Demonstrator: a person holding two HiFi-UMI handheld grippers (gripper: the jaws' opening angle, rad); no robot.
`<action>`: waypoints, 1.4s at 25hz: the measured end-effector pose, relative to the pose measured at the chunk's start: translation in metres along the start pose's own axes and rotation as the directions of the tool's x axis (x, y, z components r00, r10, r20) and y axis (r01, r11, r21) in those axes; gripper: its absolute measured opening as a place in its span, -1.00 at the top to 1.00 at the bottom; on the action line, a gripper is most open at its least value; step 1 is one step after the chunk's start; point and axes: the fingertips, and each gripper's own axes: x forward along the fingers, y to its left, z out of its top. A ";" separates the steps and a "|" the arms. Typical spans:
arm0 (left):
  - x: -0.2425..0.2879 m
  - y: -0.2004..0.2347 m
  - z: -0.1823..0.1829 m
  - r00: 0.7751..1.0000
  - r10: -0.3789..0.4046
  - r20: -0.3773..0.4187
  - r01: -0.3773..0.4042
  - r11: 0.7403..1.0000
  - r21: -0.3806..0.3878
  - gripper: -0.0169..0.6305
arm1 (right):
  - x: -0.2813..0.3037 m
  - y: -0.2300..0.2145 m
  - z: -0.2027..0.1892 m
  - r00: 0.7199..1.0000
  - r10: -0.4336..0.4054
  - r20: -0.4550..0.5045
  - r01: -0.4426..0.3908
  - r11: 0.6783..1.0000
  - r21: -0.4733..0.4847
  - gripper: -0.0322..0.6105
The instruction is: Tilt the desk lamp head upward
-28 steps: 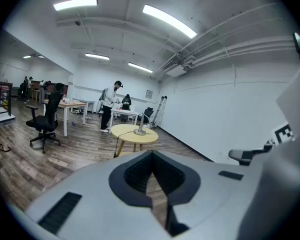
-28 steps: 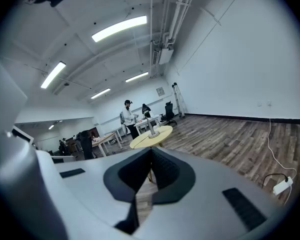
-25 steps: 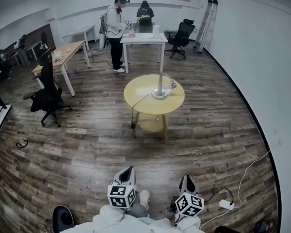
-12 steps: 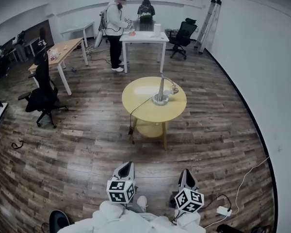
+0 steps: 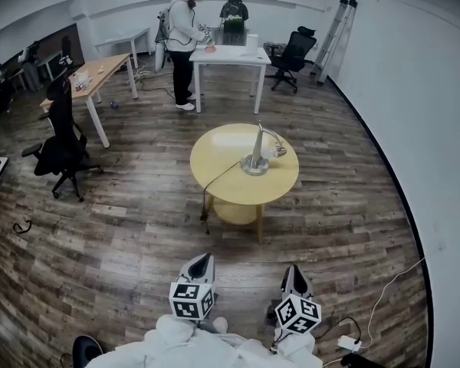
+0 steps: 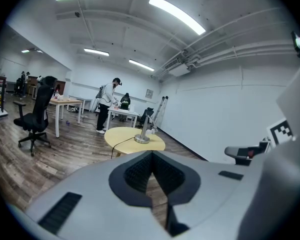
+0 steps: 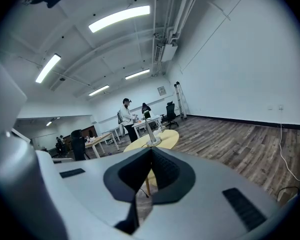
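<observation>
My left gripper and my right gripper sit low in front of me, side by side over the wood floor. Each has its jaws pressed together with nothing between them. The desk lamp stands well apart from both, ahead of me on the round yellow table. Its stem rises from a round base, and a thin arm curves off the top to the right and down to the lamp head, which hangs over the tabletop. A dark cord runs from the base across the table's near left edge and down to the floor. In each gripper view the lamp shows just above my closed tips. Beyond the table a person stands at a white desk.
</observation>
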 end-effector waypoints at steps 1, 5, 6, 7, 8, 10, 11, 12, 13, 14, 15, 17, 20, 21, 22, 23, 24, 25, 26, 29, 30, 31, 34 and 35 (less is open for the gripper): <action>0.007 0.003 0.004 1.000 -0.001 0.000 0.001 1.000 0.004 0.95 | 0.009 0.002 0.002 1.000 0.001 0.001 -0.001 1.000 0.001 0.86; 0.031 0.011 0.018 1.000 -0.019 0.002 0.018 0.999 0.028 0.95 | 0.035 0.007 0.011 1.000 0.001 0.012 -0.001 1.000 -0.001 0.86; 0.037 0.012 0.021 1.000 -0.025 0.004 0.025 0.999 0.036 0.95 | 0.040 0.007 0.013 1.000 0.000 0.016 0.000 1.000 -0.001 0.86; 0.043 0.013 0.025 1.000 -0.030 0.007 0.030 0.999 0.042 0.95 | 0.045 0.007 0.015 1.000 -0.001 0.020 0.001 1.000 -0.002 0.86; 0.048 0.013 0.028 0.999 -0.034 0.007 0.034 0.998 0.044 0.95 | 0.049 0.007 0.018 1.000 -0.002 0.022 0.002 1.000 -0.003 0.86; 0.057 0.011 0.033 0.999 -0.042 0.004 0.042 0.998 0.037 0.95 | 0.056 0.006 0.022 1.000 -0.006 0.021 0.006 1.000 -0.009 0.86; 0.061 0.009 0.035 0.999 -0.047 0.001 0.047 0.998 0.031 0.95 | 0.058 0.004 0.023 1.000 -0.010 0.020 0.011 1.000 -0.011 0.86; 0.064 0.007 0.037 0.999 -0.054 -0.001 0.054 0.998 0.025 0.95 | 0.061 0.002 0.025 1.000 -0.016 0.020 0.016 1.000 -0.010 0.86; 0.066 0.005 0.040 0.998 -0.060 -0.002 0.060 0.998 0.022 0.95 | 0.064 -0.001 0.026 1.000 -0.022 0.019 0.023 1.000 -0.005 0.86; 0.070 0.004 0.041 0.998 -0.067 -0.003 0.067 0.998 0.021 0.95 | 0.067 -0.003 0.027 0.999 -0.028 0.019 0.028 1.000 0.001 0.86; 0.073 0.002 0.042 0.997 -0.072 -0.004 0.073 0.997 0.023 0.95 | 0.070 -0.005 0.027 0.999 -0.032 0.018 0.031 0.999 0.005 0.86; 0.080 0.001 0.043 0.997 -0.081 -0.010 0.081 0.996 0.026 0.95 | 0.078 -0.006 0.027 0.999 -0.031 0.013 0.031 1.000 -0.001 0.86; 0.092 0.003 0.048 0.997 -0.074 -0.008 0.074 0.997 0.014 0.95 | 0.093 -0.007 0.027 1.000 -0.015 0.002 0.015 1.000 -0.021 0.86; 0.098 0.004 0.050 0.998 -0.067 -0.004 0.067 0.998 0.010 0.95 | 0.100 -0.007 0.027 1.000 -0.010 -0.002 0.010 1.000 -0.019 0.86; 0.104 0.006 0.052 0.998 -0.060 -0.002 0.060 0.998 0.005 0.95 | 0.107 -0.008 0.028 1.000 -0.006 -0.006 0.006 1.000 -0.015 0.86; 0.111 0.008 0.054 0.998 -0.055 -0.002 0.055 0.998 0.001 0.95 | 0.114 -0.010 0.028 1.000 -0.003 -0.009 0.003 1.000 -0.011 0.86; 0.117 0.008 0.055 0.999 -0.053 -0.004 0.053 0.999 -0.002 0.95 | 0.121 -0.012 0.030 1.000 -0.001 -0.010 0.001 1.000 -0.009 0.86; 0.123 0.008 0.057 0.999 -0.052 -0.006 0.052 0.999 -0.004 0.95 | 0.127 -0.014 0.032 1.000 0.000 -0.012 0.000 1.000 -0.008 0.86; 0.130 0.008 0.058 0.999 -0.050 -0.007 0.050 0.999 -0.005 0.95 | 0.134 -0.018 0.034 1.000 0.001 -0.014 -0.001 1.000 -0.008 0.86; 0.153 0.009 0.063 0.999 -0.032 -0.011 0.032 0.999 -0.016 0.95 | 0.156 -0.030 0.040 1.000 0.004 -0.024 -0.004 1.000 -0.004 0.86; 0.162 0.009 0.065 1.000 -0.025 -0.013 0.024 0.999 -0.023 0.95 | 0.165 -0.035 0.042 1.000 0.005 -0.029 -0.005 1.000 -0.005 0.86; 0.172 0.008 0.066 1.000 -0.019 -0.015 0.018 0.999 -0.029 0.95 | 0.175 -0.040 0.044 0.999 0.007 -0.034 -0.007 1.000 -0.005 0.86; 0.198 0.001 0.075 1.000 -0.013 -0.021 0.012 1.000 -0.029 0.95 | 0.203 -0.052 0.055 0.999 0.017 -0.049 -0.017 1.000 -0.008 0.86; 0.207 -0.003 0.078 1.000 -0.011 -0.022 0.010 1.000 -0.027 0.95 | 0.212 -0.056 0.060 0.998 0.023 -0.051 -0.024 1.000 -0.009 0.86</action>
